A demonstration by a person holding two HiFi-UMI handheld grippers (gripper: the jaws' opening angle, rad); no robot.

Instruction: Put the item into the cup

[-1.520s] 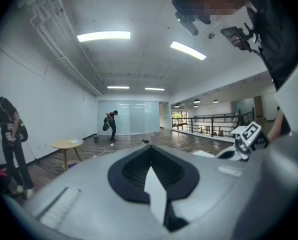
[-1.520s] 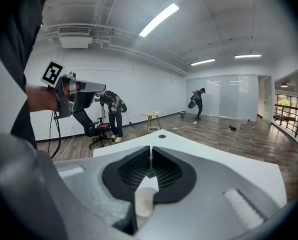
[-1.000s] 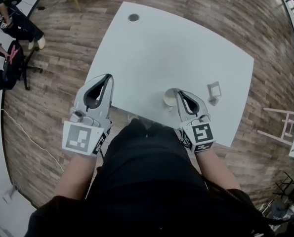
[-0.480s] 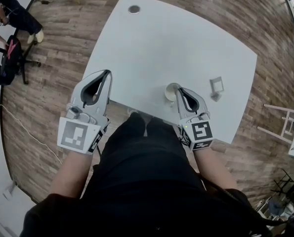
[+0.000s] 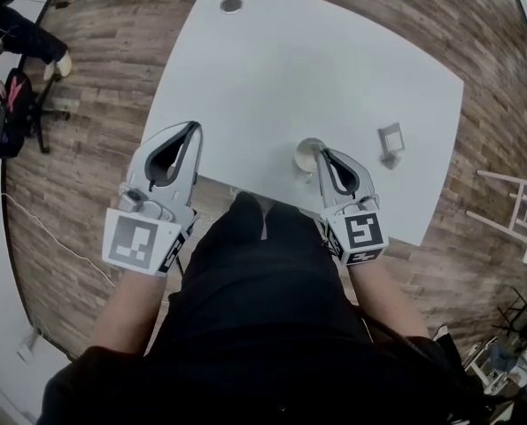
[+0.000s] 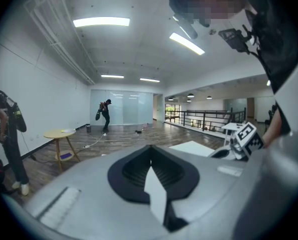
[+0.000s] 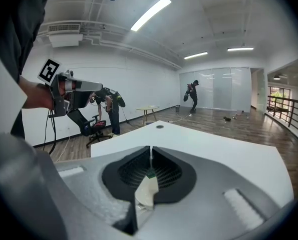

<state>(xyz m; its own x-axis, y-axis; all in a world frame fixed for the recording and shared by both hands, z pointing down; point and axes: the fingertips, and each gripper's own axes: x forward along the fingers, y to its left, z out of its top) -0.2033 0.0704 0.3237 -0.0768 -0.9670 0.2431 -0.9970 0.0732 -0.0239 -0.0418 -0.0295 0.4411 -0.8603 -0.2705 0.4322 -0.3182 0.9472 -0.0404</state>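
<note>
A small pale cup (image 5: 307, 157) stands on the white table (image 5: 281, 69) near its front edge. My right gripper (image 5: 321, 152) is shut, its tips right at the cup's right rim, with nothing seen between the pads. In the right gripper view the jaws (image 7: 150, 151) meet in a thin line, and the cream cup (image 7: 144, 190) shows through the gap under them. A small grey square item (image 5: 389, 137) lies on the table to the right of the cup, apart from it. My left gripper (image 5: 195, 127) is shut and empty over the table's left front edge (image 6: 150, 151).
A round cable hole (image 5: 231, 5) sits at the table's far end. A person by an office chair (image 5: 15, 42) is at the far left on the wooden floor. A white rack (image 5: 511, 221) stands to the right. A small round side table (image 6: 58, 134) stands beyond.
The head view has shifted a little, so the table sits higher in the picture. Both grippers keep their places and stay shut.
</note>
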